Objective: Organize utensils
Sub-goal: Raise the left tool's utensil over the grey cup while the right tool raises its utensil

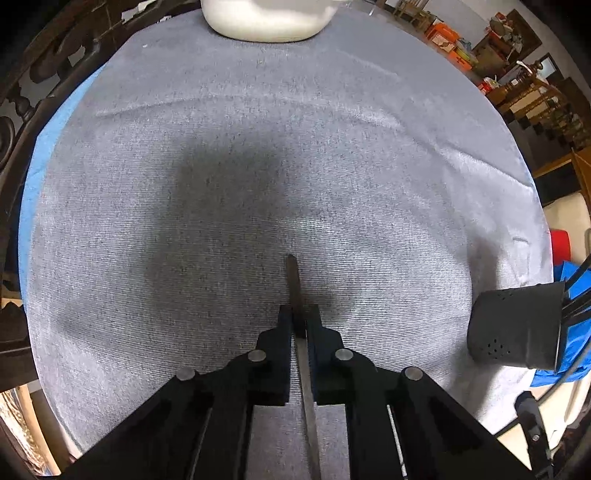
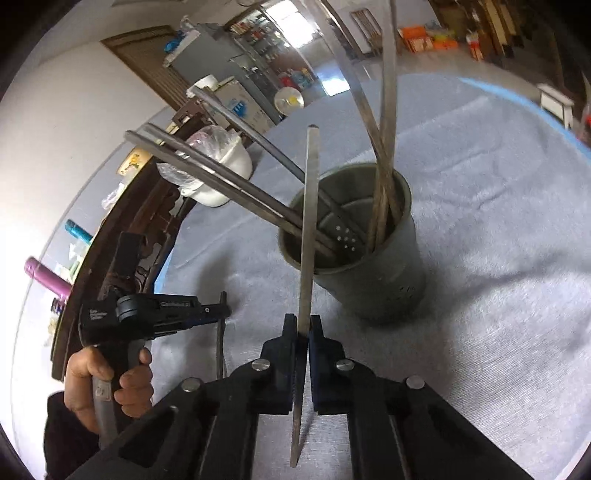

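Ahead of your left claw (image 1: 299, 314), the grey-clothed counter (image 1: 258, 166) lies open up to the white container (image 1: 266, 18) at its far edge. On your right, the metal holder (image 2: 369, 266) blocks the way, its mouth crowded by utensil handles (image 2: 236, 184) leaning left and upright strips (image 2: 386, 147)

The white bowl (image 1: 267, 18) far ahead of the left hand-held gripper (image 1: 299, 317) gets cropped by the top edge; holder (image 1: 517, 328) at its right is half cut off.
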The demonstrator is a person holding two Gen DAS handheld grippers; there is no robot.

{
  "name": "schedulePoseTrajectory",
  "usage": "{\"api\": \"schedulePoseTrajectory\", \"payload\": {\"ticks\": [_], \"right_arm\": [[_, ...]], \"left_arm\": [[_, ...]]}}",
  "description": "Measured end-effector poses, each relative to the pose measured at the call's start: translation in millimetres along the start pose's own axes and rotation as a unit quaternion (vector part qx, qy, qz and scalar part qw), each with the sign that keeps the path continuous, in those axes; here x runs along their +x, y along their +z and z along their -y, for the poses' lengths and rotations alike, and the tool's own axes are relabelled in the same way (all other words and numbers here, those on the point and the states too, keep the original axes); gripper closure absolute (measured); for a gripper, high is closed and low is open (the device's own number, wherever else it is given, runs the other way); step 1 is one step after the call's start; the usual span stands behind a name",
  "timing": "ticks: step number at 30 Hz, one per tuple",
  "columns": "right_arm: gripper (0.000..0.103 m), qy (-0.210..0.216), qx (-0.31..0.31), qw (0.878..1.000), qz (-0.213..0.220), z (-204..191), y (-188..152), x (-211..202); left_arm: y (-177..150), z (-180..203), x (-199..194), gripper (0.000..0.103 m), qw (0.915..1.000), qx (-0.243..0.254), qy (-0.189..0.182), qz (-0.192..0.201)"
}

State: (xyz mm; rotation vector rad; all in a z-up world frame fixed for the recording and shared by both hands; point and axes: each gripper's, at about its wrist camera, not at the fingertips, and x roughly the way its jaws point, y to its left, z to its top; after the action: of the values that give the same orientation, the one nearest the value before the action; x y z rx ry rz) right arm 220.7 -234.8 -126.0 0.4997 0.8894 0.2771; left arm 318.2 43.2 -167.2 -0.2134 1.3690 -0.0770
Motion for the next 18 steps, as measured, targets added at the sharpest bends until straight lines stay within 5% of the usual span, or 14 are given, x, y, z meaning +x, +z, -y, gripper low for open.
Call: {"api": "schedulePoseTrajectory", "payload": {"ticks": [8,18], "right_arm": [[0.097,0.029,-0.031,0.998,0.039,-10,-3,-36],[0.097,0.05,-0.05,0.987,0.146,-20,4,-95]], "left_arm": [[-24,5,-47,0.096,0.9975,0.016,-0.017,0.067],[-54,32,-146,0.097,0.9791,0.071,-0.075,0.175]]}}
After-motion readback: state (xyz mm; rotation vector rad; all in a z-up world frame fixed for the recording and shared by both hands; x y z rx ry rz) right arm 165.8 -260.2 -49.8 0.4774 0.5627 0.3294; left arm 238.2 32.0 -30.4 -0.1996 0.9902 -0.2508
